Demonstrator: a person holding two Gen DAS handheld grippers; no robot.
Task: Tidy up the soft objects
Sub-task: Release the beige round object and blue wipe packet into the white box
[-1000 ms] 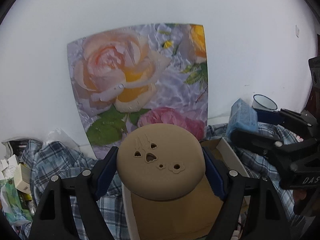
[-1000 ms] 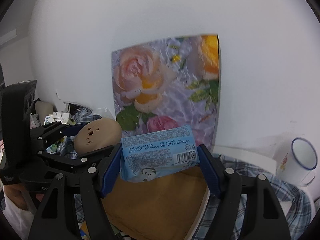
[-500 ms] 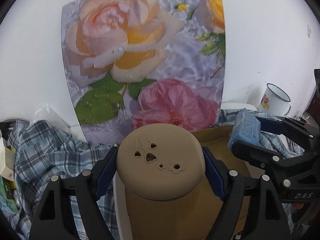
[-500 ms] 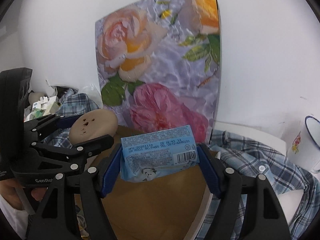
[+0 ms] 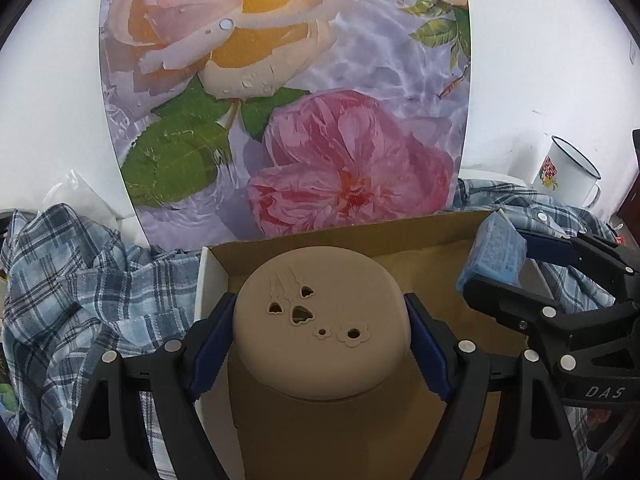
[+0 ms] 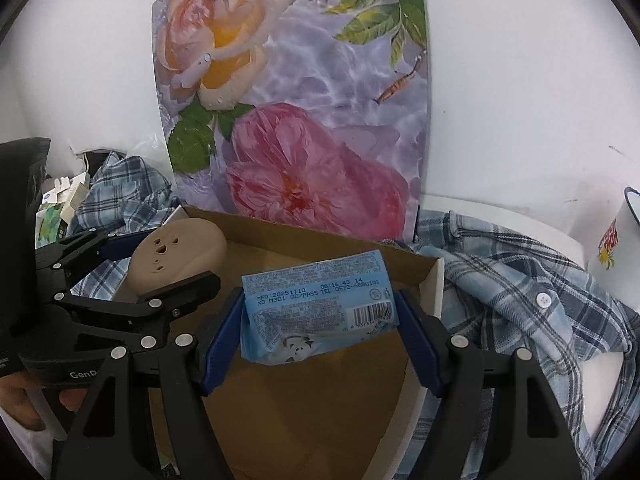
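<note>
A tan round soft pad point(image 5: 320, 320) with small heart and flower cut-outs sits between the blue pads of my left gripper point(image 5: 320, 334), which is shut on it. It hangs over the left part of an open cardboard box point(image 5: 432, 236). My right gripper point(image 6: 318, 320) is shut on a blue tissue pack point(image 6: 320, 300) with printed text and a barcode, above the same cardboard box point(image 6: 320, 408). From the left wrist view, the tissue pack point(image 5: 494, 252) and right gripper point(image 5: 500, 264) show at the right. The tan pad point(image 6: 176, 260) and left gripper point(image 6: 168, 260) appear left in the right wrist view.
A flowered board point(image 5: 288, 100) leans on the white wall behind the box. A blue plaid shirt point(image 5: 92, 280) lies crumpled on both sides of the box. A white enamel mug point(image 5: 568, 176) stands at the right. Small packets point(image 6: 60, 204) clutter the far left.
Both grippers have sunk and tipped downward toward the box, each keeping its object. The box's inside and far wall now fill more of both views.
</note>
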